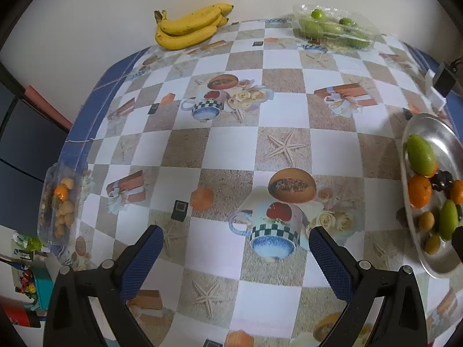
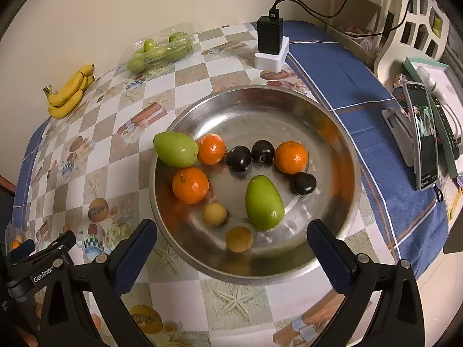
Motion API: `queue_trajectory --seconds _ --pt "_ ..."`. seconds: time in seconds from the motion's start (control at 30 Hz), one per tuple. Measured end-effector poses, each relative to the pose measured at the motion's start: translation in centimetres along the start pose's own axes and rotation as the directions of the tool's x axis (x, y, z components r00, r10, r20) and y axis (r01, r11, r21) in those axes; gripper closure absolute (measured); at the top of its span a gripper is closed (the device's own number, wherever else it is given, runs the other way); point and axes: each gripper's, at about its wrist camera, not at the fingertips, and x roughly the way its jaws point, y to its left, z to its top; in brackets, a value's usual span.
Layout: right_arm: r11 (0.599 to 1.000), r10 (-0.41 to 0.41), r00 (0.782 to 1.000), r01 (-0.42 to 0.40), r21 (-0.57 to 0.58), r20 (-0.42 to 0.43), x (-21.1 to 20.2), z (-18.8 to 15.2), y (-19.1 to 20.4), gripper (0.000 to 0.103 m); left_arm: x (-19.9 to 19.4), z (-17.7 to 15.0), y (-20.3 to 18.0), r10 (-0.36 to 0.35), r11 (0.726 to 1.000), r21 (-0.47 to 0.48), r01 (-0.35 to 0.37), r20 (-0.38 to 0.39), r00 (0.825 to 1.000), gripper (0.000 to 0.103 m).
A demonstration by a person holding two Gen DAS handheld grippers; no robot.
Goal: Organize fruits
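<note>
Checked tablecloth [image 1: 231,144] printed with starfish, cups and gift boxes covers the table; blue border at its edges, plain pale wall behind.

Left wrist view, left to right:
- Far left edge: clear plastic tray [image 1: 59,202] holding small tan fruits and 1 orange one.
- Upper left, against the wall: bunch of bananas [image 1: 189,26].
- Bottom centre: left gripper [image 1: 235,244], fingers spread wide, nothing between them, above bare cloth.
- Upper right: clear clamshell box [image 1: 335,26] of green fruits.
- Right edge: steel bowl [image 1: 431,127], partly cut off by the frame.

Right wrist view, left to right:
- Lower left corner: the left gripper's black body, lettering partly readable.
- Upper left: the bananas again, then the clamshell box further right along the wall.
- Centre: the steel bowl. Inside: 2 green mangoes [image 2: 264,202], 1 resting on the left rim and 1 in the middle; 3 oranges [image 2: 190,185]; 3 dark plums [image 2: 238,157]; 2 small yellow-brown fruits [image 2: 214,214] near the front.
- Bottom centre: right gripper [image 2: 231,240], jaws released and empty, poised over the bowl's near rim.
- Top centre-right: black charger [image 2: 270,34] on a white block, cables running off.
- Far right: phone [image 2: 424,136] propped on a stand.
</note>
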Motion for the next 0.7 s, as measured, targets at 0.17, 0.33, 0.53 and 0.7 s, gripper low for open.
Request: queue_trajectory --seconds 0.17,0.33,0.53,0.7 --pt "1.0 0.001 1.0 -0.001 0.0 0.009 -0.7 -0.6 -0.2 0.0 -2.1 -1.0 0.3 -0.016 1.0 0.017 0.015 0.062 0.998 0.001" --pt "1.0 -0.003 1.0 0.003 -0.002 0.023 -1.4 -1.1 -0.3 0.0 -3.2 -1.9 0.6 -0.027 0.999 0.021 0.025 0.093 0.995 0.001" --pt "1.0 -0.002 0.999 0.003 -0.003 0.048 -2.3 -1.4 -0.3 0.0 -4.1 -2.3 1.5 -0.036 0.999 -0.01 0.038 0.119 0.992 0.001" --pt "1.0 -0.004 0.998 0.004 -0.002 0.064 -2.9 -1.7 -0.3 0.0 -4.9 -2.5 2.0 -0.049 0.998 -0.024 0.053 0.145 0.988 0.001"
